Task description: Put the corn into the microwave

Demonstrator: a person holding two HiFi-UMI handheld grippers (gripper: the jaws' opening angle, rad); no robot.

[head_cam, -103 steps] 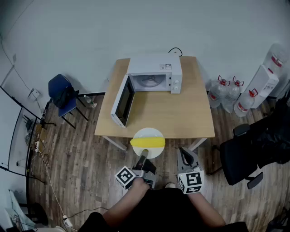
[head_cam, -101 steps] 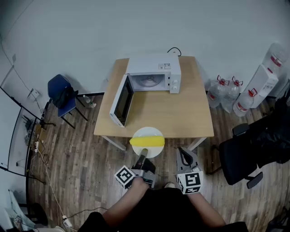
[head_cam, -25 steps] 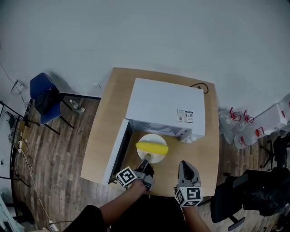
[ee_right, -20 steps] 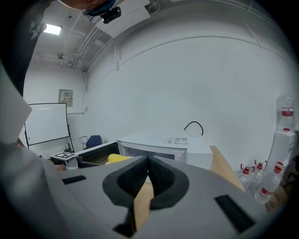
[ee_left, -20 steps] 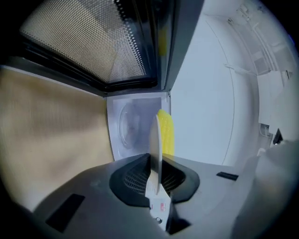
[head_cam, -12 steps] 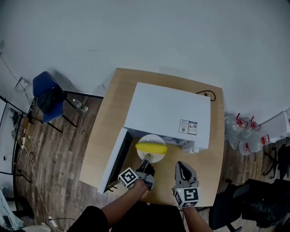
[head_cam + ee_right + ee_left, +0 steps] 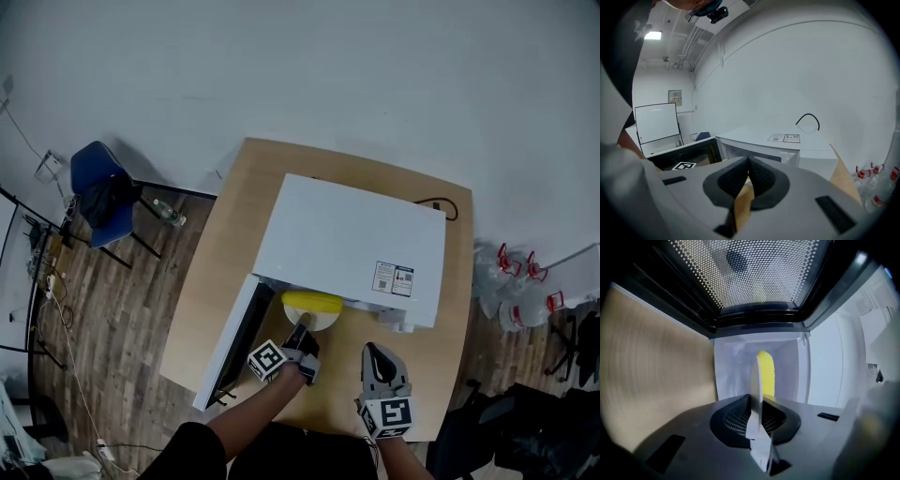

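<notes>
A yellow corn cob [image 7: 312, 302] lies on a white plate [image 7: 316, 322] at the mouth of the white microwave [image 7: 347, 248], partly hidden under its top. My left gripper [image 7: 302, 331] is shut on the plate's near rim. In the left gripper view the plate [image 7: 755, 385] stands edge-on between the jaws, with the corn [image 7: 767, 375] beyond it in the white cavity [image 7: 731, 366]. The microwave door [image 7: 234, 339] hangs open at the left. My right gripper [image 7: 374, 352] hovers over the table to the right, shut with nothing in it [image 7: 749, 164].
The microwave stands on a wooden table [image 7: 230, 220], its black cable [image 7: 441, 204] trailing off the back. A blue chair [image 7: 98, 187] is on the floor at the left and water bottles [image 7: 511, 281] at the right. The mesh door [image 7: 754, 273] fills the top of the left gripper view.
The plate with the corn has moved forward into the microwave opening and now sits partly under its top. Both grippers have advanced toward the microwave.
</notes>
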